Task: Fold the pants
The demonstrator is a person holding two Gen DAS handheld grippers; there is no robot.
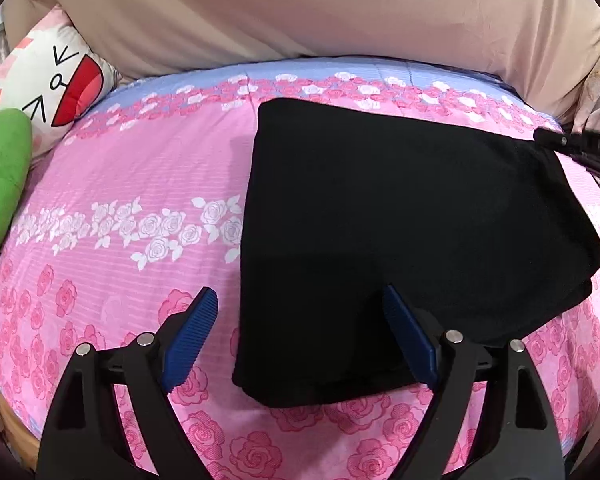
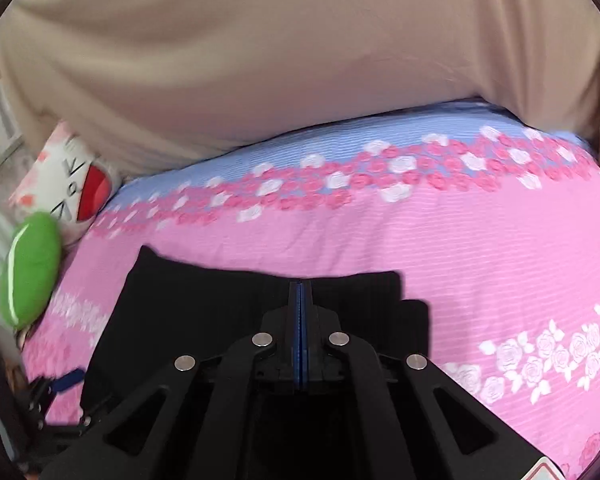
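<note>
The black pants (image 1: pixel 400 200) lie folded into a compact rectangle on the pink rose-print bedspread (image 1: pixel 140 160). My left gripper (image 1: pixel 298 291) is open above their near left corner. One blue pad (image 1: pixel 192 336) hangs over the bedspread, the other over the cloth. My right gripper (image 2: pixel 300 283) is shut, its pads pressed flat together, with its tip at the far edge of the pants (image 2: pixel 204 304). I see no cloth between the pads. In the left wrist view the right gripper (image 1: pixel 540 135) touches the far right corner of the pants.
A white cat-face pillow (image 1: pixel 56 80) and a green plush cushion (image 1: pixel 0 184) sit at the bed's left side. A beige fabric mass (image 1: pixel 300 8) rises behind the bed. A wooden bed edge (image 1: pixel 16 432) shows at the lower left.
</note>
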